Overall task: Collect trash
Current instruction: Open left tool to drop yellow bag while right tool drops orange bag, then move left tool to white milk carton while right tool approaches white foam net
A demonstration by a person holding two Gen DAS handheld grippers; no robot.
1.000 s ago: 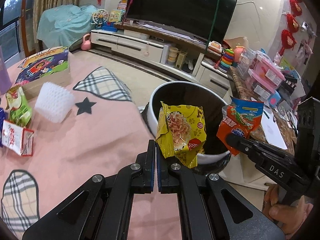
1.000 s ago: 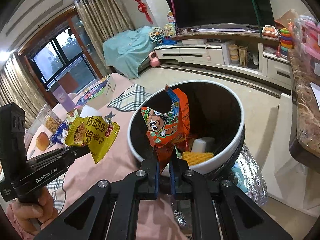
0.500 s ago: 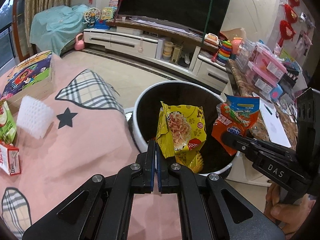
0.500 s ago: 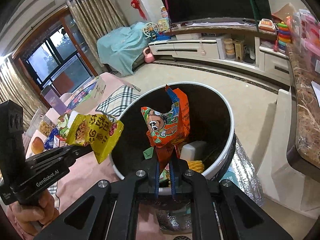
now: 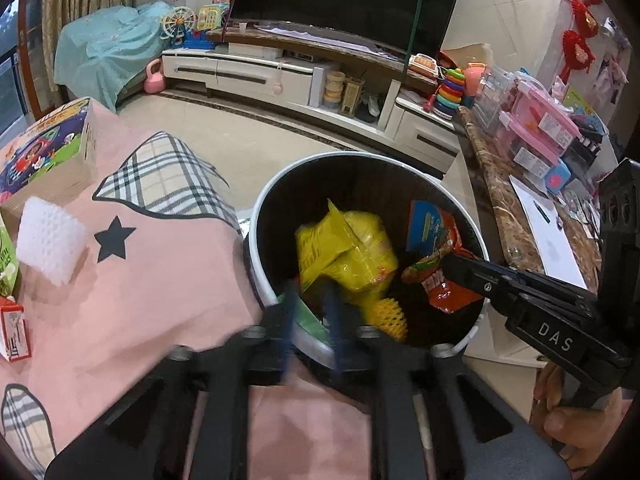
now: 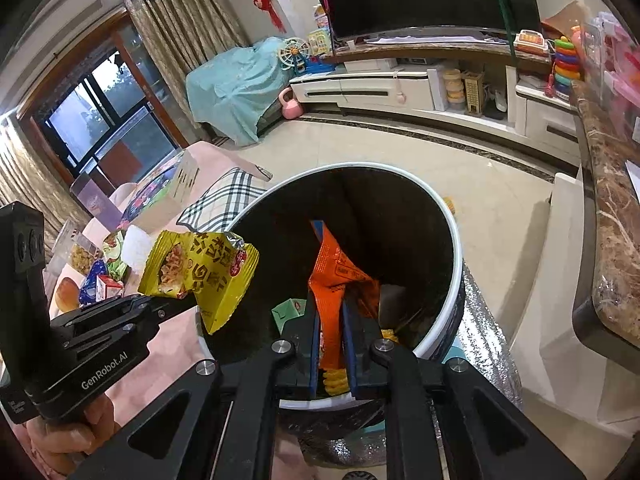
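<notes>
A round bin with a white rim (image 5: 362,157) (image 6: 456,240) and black inside stands beside the pink tablecloth. My left gripper (image 5: 310,304) is open over its near rim, fingers blurred. The yellow snack packet (image 5: 346,252) (image 6: 202,276) is dropping into the bin, free of my fingers in the left wrist view. My right gripper (image 6: 330,326) is open over the bin. The orange snack packet (image 6: 336,280) (image 5: 436,260) slides down between its fingers. Other trash lies at the bin's bottom.
On the pink tablecloth (image 5: 160,280) lie a white foam net (image 5: 48,246), a colourful box (image 5: 44,152), a small red carton (image 5: 14,332) and a green packet. A marble counter (image 5: 504,216) with toys stands at the right. A TV cabinet lies beyond.
Both grippers have opened and moved further over the bin. The yellow packet has left my left gripper and the orange packet is slipping from my right one.
</notes>
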